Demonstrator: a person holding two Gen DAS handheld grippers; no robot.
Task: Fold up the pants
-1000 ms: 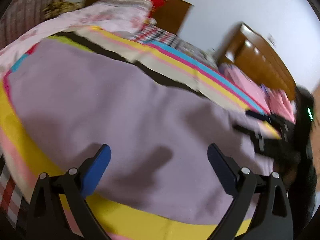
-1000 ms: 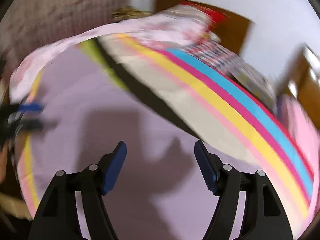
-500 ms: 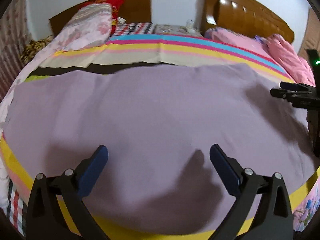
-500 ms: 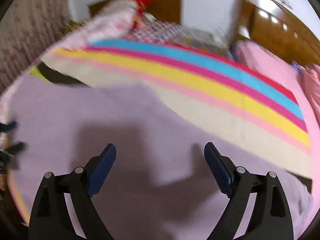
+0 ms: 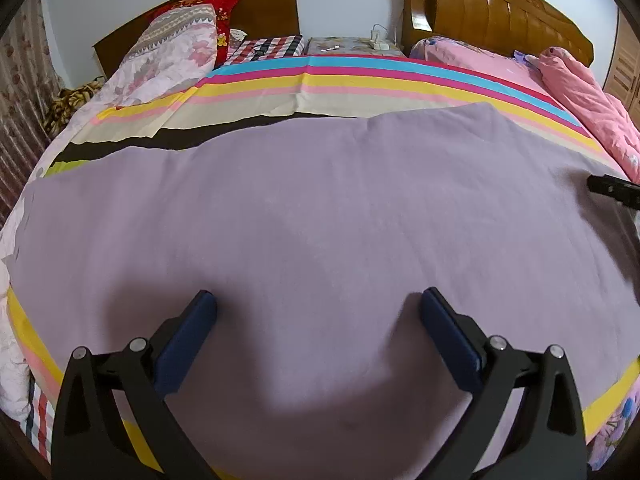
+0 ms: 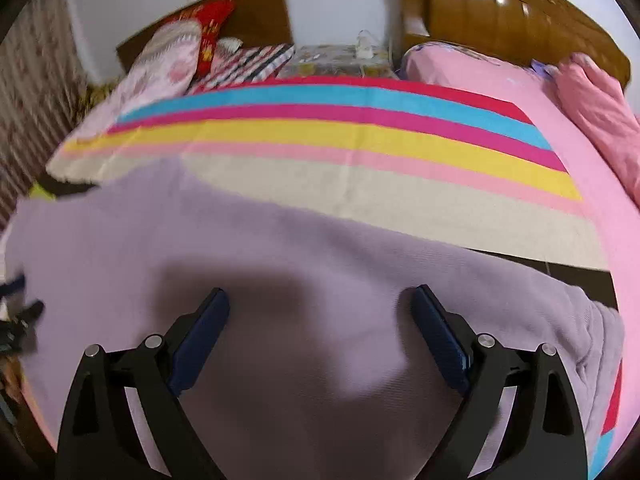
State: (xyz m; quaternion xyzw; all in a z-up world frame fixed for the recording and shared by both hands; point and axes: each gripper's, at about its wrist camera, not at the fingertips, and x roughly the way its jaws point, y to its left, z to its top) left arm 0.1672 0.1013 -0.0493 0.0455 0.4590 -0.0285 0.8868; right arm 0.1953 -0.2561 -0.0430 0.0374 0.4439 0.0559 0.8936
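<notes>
Lilac pants (image 5: 312, 216) lie spread flat across the striped bed. They also fill the lower half of the right wrist view (image 6: 320, 264), with a ribbed band bunched at their right end (image 6: 588, 320). My left gripper (image 5: 318, 300) is open and empty just above the pants' near part. My right gripper (image 6: 320, 296) is open and empty above the pants. The right gripper's fingers (image 5: 612, 190) show at the right edge of the left wrist view. The left gripper (image 6: 16, 312) shows blurred at the left edge of the right wrist view.
The striped sheet (image 5: 360, 84) runs behind the pants. A floral quilt (image 5: 168, 60) and red pillow (image 5: 224, 12) lie at the head, a pink quilt (image 5: 580, 100) on the right. A wooden headboard (image 5: 496, 16) and a bedside stand (image 5: 352, 44) stand at the back.
Both grippers have swung round from tilted views to face the headboards squarely. Both stay open and empty. The pants lie as before.
</notes>
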